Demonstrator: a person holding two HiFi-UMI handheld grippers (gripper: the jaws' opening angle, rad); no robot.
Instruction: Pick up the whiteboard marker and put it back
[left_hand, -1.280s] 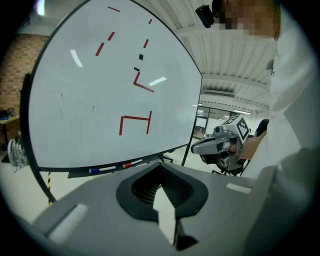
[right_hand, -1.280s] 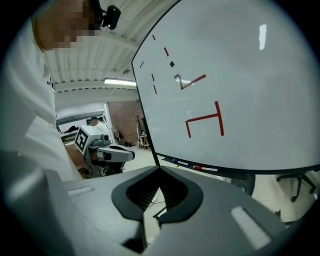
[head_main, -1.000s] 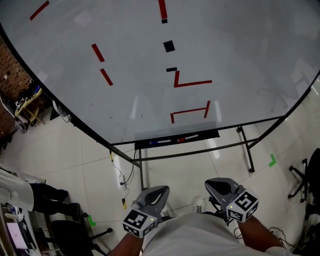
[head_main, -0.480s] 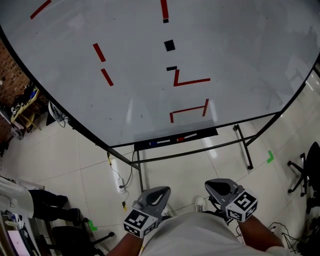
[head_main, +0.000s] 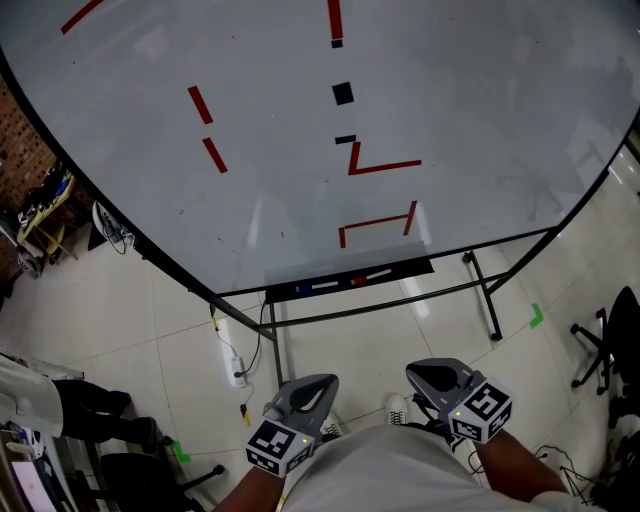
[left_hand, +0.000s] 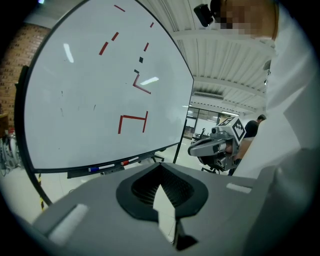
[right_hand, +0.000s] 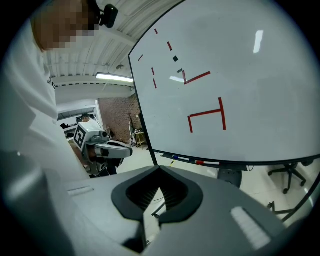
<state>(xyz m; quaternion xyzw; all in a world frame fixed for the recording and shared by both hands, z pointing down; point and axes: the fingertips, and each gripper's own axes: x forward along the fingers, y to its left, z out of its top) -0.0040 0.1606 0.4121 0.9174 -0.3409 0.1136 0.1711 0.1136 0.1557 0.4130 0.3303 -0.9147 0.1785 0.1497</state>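
A whiteboard (head_main: 280, 170) with red tape marks stands ahead on a black frame. Its black tray (head_main: 400, 270) carries a blue-capped marker (head_main: 314, 287) and a red-capped marker (head_main: 368, 277); both also show in the left gripper view, blue (left_hand: 101, 167) and red (left_hand: 129, 161), and in the right gripper view, blue (right_hand: 180, 158) and red (right_hand: 205, 162). My left gripper (head_main: 322, 383) and right gripper (head_main: 420, 372) hang low by the person's waist, well short of the tray. Both are shut with nothing between the jaws.
A power strip with a cable (head_main: 237, 355) lies on the tiled floor under the board's left side. The board's stand leg (head_main: 482, 297) reaches toward the right. An office chair (head_main: 610, 345) stands far right, a person's legs (head_main: 85, 400) at the left. Green tape (head_main: 537, 317) marks the floor.
The head view has drifted a little, so the board sits slightly further left in the picture. Both grippers stay shut and in about the same place.
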